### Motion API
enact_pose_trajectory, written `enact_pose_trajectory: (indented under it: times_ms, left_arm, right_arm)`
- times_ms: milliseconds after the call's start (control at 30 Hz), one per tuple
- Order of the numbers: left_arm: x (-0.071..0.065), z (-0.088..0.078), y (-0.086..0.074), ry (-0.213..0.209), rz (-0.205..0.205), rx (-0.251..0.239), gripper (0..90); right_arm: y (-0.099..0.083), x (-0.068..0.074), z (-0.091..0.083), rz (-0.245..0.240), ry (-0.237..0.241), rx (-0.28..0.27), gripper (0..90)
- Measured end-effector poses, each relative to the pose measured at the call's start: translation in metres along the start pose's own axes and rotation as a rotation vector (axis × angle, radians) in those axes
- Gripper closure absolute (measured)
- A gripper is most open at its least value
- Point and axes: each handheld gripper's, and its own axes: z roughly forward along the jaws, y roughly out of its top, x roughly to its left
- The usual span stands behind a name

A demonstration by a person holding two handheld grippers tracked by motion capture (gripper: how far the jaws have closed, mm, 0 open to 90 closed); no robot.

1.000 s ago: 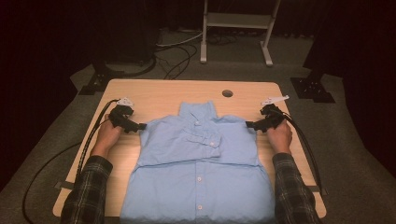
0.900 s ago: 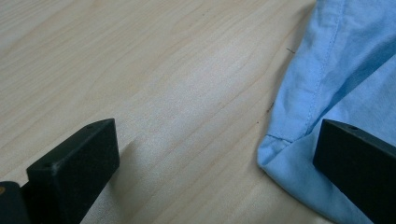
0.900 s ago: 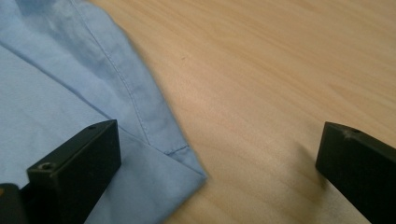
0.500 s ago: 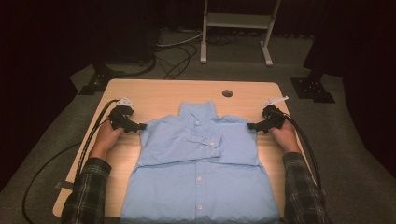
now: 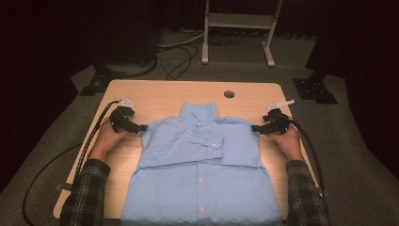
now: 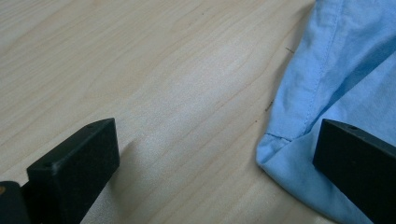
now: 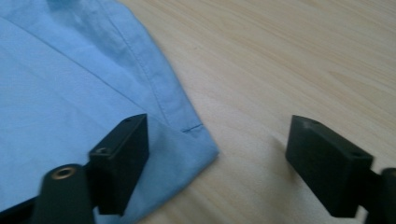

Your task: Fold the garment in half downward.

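From the high view, your light blue shirt (image 5: 200,169) lies flat, front up and buttoned, in the middle of the wooden desk (image 5: 160,96), collar toward the far edge and hem running off the near edge; its sleeves are folded in across the chest, so the upper part forms a neat rectangle. Your left gripper (image 5: 141,127) sits at the shirt's left shoulder corner and your right gripper (image 5: 255,128) at the right shoulder corner, both low on the desk with your plaid-sleeved forearms coming in from the near side and a cable trailing from each. A round hole (image 5: 229,94) shows in the desk beyond the collar. In the left gripper view, your gripper (image 6: 215,163) is released, its jaws standing wide: one jaw rests over bare wood, the other over the folded corner of the shirt (image 6: 336,88), and the fabric's point lies between them without being pinched. In the right gripper view, your gripper (image 7: 217,161) is also unclenched, though its jaws have just been closing in; the shirt's (image 7: 70,93) seamed corner pokes into the gap, one jaw over cloth and the other over wood, with nothing pressed between the pads.
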Motion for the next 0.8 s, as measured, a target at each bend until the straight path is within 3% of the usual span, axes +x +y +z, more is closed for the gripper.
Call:
enact_pose_trajectory:
  times_ms: [167, 200, 233, 267, 333, 367, 467, 567, 700, 800]
  left_arm:
    - [0.0, 0.0, 0.0, 0.0, 0.0, 0.0, 0.0]
    - [0.0, 0.0, 0.0, 0.001, 0.0, 0.0, 0.0]
    - [0.0, 0.0, 0.0, 0.001, -0.001, -0.001, 0.0]
    - [0.0, 0.0, 0.0, 0.001, -0.001, -0.001, 0.0]
    - [0.0, 0.0, 0.0, 0.001, -0.002, -0.001, 0.0]
    - [0.0, 0.0, 0.0, 0.001, -0.002, -0.001, 0.0]
    - [0.0, 0.0, 0.0, 0.001, -0.001, -0.001, 0.0]
    - [0.0, 0.0, 0.0, 0.001, -0.001, -0.002, 0.0]
    - [-0.001, -0.001, 0.0, -0.007, 0.005, -0.009, 0.7]
    - [-0.004, -0.004, -0.002, -0.026, 0.022, -0.041, 12.7]
  right_arm:
    - [-0.004, 0.003, -0.002, -0.009, 0.015, -0.03, 35.5]
    - [-0.006, 0.006, -0.004, -0.018, 0.027, -0.044, 44.2]
    - [-0.006, 0.006, -0.004, -0.018, 0.027, -0.044, 44.2]
    - [-0.007, 0.01, -0.006, -0.024, 0.042, -0.046, 55.9]
    - [-0.006, 0.011, -0.006, -0.023, 0.051, -0.044, 60.4]
    - [-0.006, 0.013, -0.006, -0.023, 0.069, -0.04, 68.5]
    - [-0.006, 0.014, -0.007, -0.006, 0.092, -0.04, 77.8]
    - [-0.007, 0.015, -0.007, 0.022, 0.107, -0.037, 84.3]
    - [-0.007, 0.016, -0.007, 0.044, 0.099, -0.037, 86.6]
    - [-0.007, 0.017, -0.007, 0.042, 0.092, -0.037, 86.6]
